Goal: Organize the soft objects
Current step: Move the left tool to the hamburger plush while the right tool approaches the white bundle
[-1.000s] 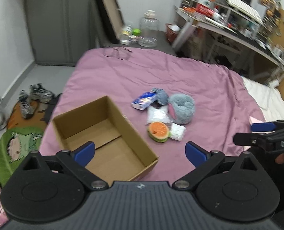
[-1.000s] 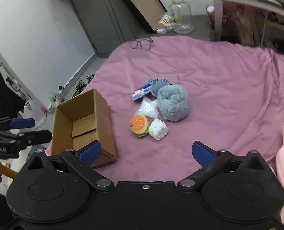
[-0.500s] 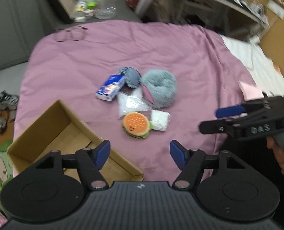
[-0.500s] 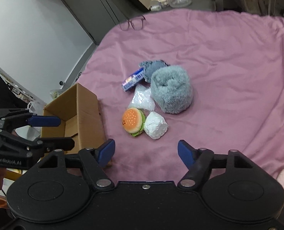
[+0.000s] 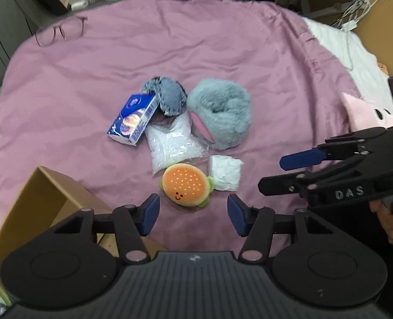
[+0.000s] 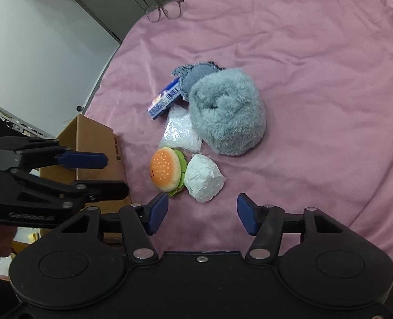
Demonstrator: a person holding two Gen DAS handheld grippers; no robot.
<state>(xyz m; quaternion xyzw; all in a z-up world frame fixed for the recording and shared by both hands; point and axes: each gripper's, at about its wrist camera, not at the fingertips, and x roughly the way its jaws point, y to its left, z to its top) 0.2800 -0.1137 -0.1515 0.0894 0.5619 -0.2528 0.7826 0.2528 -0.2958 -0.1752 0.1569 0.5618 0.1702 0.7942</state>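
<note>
A cluster of soft things lies on the purple bedspread (image 5: 263,61): a plush burger (image 5: 186,184), a white wrapped bundle (image 5: 225,172), a clear bag of white filling (image 5: 171,141), a fluffy grey-blue plush (image 5: 220,111), a small denim-blue piece (image 5: 166,94) and a blue tissue pack (image 5: 134,118). My left gripper (image 5: 193,214) hovers just short of the burger, jaws closing with nothing between them. My right gripper (image 6: 201,214) hangs just short of the white bundle (image 6: 203,178) and burger (image 6: 166,168), jaws closing, empty too.
An open cardboard box (image 5: 45,199) sits at the bed's left edge, also seen in the right wrist view as the box (image 6: 95,143). Eyeglasses (image 5: 61,30) lie at the far side. A pink cushion (image 5: 366,111) and white bedding lie at the right; a jar and desk stand beyond.
Both grippers have come down and closer to the cluster, tilting more steeply toward the bed. Each pair of jaws has narrowed from wide open to about half.
</note>
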